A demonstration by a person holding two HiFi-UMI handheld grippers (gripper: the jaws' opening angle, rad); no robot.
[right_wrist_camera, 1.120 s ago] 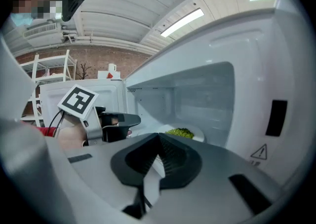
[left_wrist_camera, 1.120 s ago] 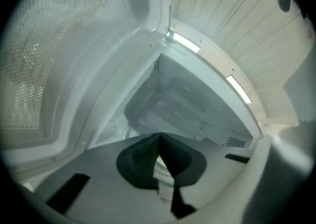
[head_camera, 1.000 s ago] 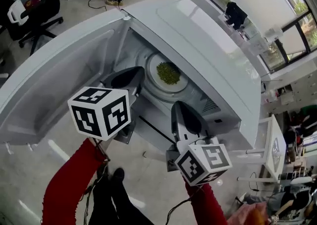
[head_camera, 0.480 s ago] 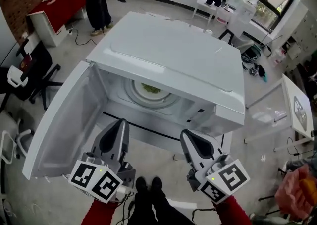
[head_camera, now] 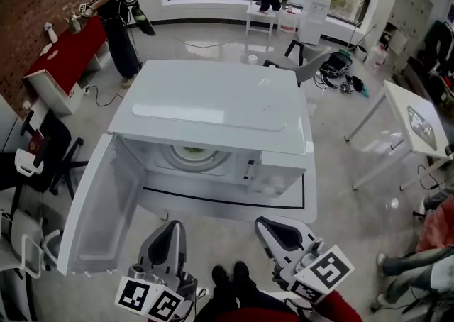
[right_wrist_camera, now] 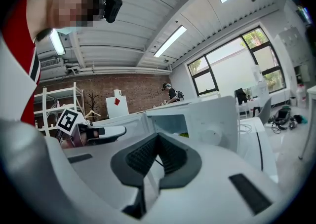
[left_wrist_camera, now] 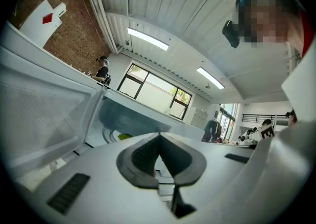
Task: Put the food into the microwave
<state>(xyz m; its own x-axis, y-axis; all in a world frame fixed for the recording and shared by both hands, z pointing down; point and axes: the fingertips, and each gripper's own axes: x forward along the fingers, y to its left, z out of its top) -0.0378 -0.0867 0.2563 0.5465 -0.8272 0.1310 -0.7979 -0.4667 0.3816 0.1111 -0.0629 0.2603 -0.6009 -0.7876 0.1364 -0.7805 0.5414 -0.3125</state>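
A white microwave (head_camera: 213,108) stands with its door (head_camera: 99,207) swung wide to the left. Inside, on the turntable, rests a plate of green food (head_camera: 193,150), only partly visible under the top edge. My left gripper (head_camera: 170,232) is shut and empty, well back from the opening, near the door's outer end. My right gripper (head_camera: 268,227) is also shut and empty, in front of the control panel side. In the left gripper view the food (left_wrist_camera: 124,136) shows past the shut left gripper (left_wrist_camera: 159,136). The right gripper view shows the right gripper (right_wrist_camera: 158,136) facing the cavity (right_wrist_camera: 170,124).
A person (head_camera: 113,1) stands by a red table (head_camera: 67,58) at the back left. A black office chair (head_camera: 42,157) is left of the door. A white table (head_camera: 415,118) stands at the right, with chairs and bags near the windows.
Both grippers have drawn back from the microwave's opening towards me, and my view has risen and pulled away. The plate of food stays inside.
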